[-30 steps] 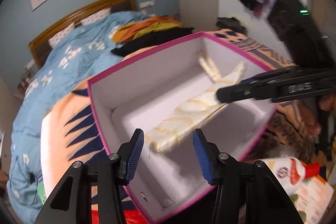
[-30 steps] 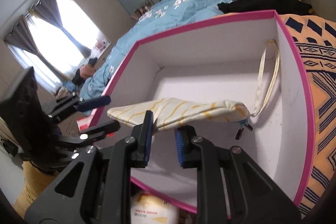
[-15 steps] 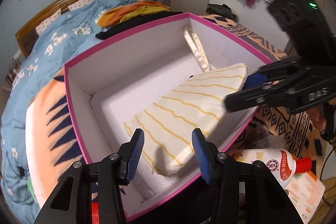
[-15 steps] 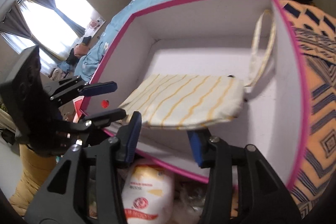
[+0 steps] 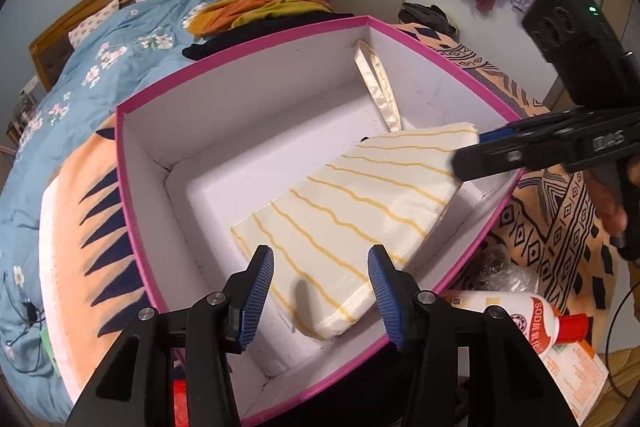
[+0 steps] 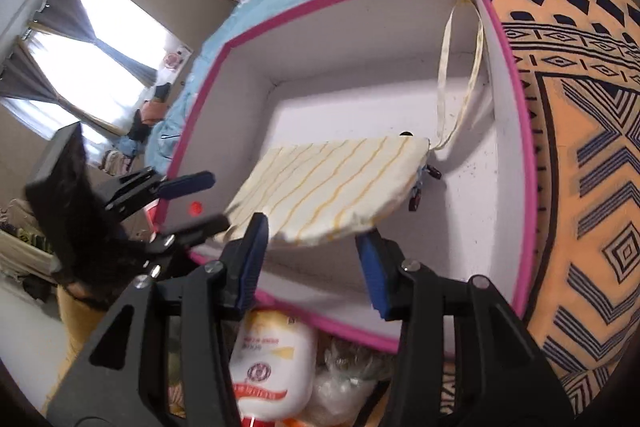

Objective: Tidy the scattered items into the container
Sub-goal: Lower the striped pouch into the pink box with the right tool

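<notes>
A cream pouch with yellow wavy stripes lies slanted inside the pink-rimmed white box, one end resting on the near rim; its strap leans on the far wall. It also shows in the right wrist view, inside the box. My left gripper is open and empty just above the pouch's near corner. My right gripper is open and empty at the box's near rim, close to the pouch edge. The right gripper also shows in the left wrist view.
A white bottle with a red cap lies outside the box on the patterned blanket, beside a clear plastic bag; the bottle also shows in the right wrist view. Folded clothes lie on the bed behind.
My right gripper opened and let go of the pouch, which dropped flat into the box. Both grippers drew back slightly.
</notes>
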The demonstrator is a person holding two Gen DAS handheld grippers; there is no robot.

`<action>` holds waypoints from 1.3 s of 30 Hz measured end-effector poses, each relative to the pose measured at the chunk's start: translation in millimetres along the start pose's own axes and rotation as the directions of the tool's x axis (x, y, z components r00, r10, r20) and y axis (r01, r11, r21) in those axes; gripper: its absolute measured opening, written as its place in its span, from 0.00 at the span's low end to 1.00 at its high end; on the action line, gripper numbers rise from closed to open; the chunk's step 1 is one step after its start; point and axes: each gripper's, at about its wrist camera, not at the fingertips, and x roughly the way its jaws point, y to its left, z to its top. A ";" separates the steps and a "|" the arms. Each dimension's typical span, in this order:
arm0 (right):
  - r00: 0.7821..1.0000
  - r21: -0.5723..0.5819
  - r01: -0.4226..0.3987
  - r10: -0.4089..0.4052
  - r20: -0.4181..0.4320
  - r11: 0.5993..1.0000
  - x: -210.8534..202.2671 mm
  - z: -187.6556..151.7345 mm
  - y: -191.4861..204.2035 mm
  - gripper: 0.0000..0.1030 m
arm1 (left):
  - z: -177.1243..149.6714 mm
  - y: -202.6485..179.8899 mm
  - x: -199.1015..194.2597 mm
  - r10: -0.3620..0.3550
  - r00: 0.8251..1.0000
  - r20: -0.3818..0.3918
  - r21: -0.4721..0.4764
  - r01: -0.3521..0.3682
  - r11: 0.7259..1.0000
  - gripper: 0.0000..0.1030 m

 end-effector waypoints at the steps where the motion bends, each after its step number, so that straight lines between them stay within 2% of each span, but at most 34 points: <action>1: 1.000 -0.025 0.029 -0.029 -0.012 0.999 6.0 1.3 3.9 0.43 | 0.6 -1.0 0.5 0.000 1.000 -0.002 0.001 0.000 1.000 0.49; 4: 0.992 -0.100 0.103 -0.110 -0.059 0.990 27.4 1.7 14.3 0.38 | 1.9 -2.8 1.3 -0.002 1.000 -0.004 0.002 0.002 1.000 0.50; 6: 0.984 -0.136 0.144 -0.156 -0.088 0.980 42.6 2.8 19.2 0.37 | 2.6 -2.4 2.6 0.001 1.000 -0.006 -0.001 -0.001 1.000 0.56; 9: 0.972 -0.161 0.183 -0.203 -0.115 0.970 56.6 11.1 23.2 0.39 | 2.9 0.3 3.5 -0.003 1.000 -0.003 -0.023 0.003 1.000 0.58; 15: 0.978 -0.197 0.183 -0.199 -0.066 0.963 31.5 3.5 26.4 0.49 | -0.4 4.9 0.7 -0.003 1.000 0.012 -0.062 0.004 0.998 0.58; 20: 0.983 -0.232 0.175 -0.184 -0.019 0.957 8.7 -3.5 29.7 0.49 | -2.3 12.0 -9.7 -0.010 0.998 0.069 -0.120 0.018 0.993 0.58; 22: 0.976 -0.256 0.217 -0.214 0.040 0.942 -0.1 -4.3 33.9 0.50 | -2.8 12.8 -15.3 -0.017 0.996 0.091 -0.139 0.030 0.990 0.60; 24: 0.975 -0.239 0.223 -0.220 0.041 0.945 6.5 1.3 31.0 0.55 | -2.2 11.7 -17.4 -0.014 0.995 0.099 -0.143 0.028 0.989 0.61; 26: 0.978 -0.209 0.205 -0.208 0.008 0.956 18.5 8.7 24.7 0.55 | -1.3 9.9 -18.6 -0.008 0.994 0.105 -0.144 0.023 0.989 0.64; 29: 0.966 -0.203 0.238 -0.253 -0.056 0.950 40.7 16.5 16.9 0.55 | -0.5 7.9 -19.5 -0.001 0.994 0.109 -0.145 0.017 0.989 0.65; 33: 0.949 -0.215 0.195 -0.240 -0.203 0.957 75.1 15.8 17.0 0.56 | -2.4 8.9 -19.7 -0.006 0.994 0.114 -0.150 0.023 0.988 0.65; 37: 0.953 -0.203 0.147 -0.194 -0.233 0.968 71.2 18.3 14.7 0.56 | -4.2 16.1 -22.5 0.006 0.992 0.125 -0.169 0.015 0.985 0.65; 39: 0.961 -0.223 0.180 -0.220 -0.168 0.958 57.6 17.5 17.1 0.56 | -5.1 20.7 -23.5 -0.004 0.991 0.134 -0.184 0.029 0.983 0.65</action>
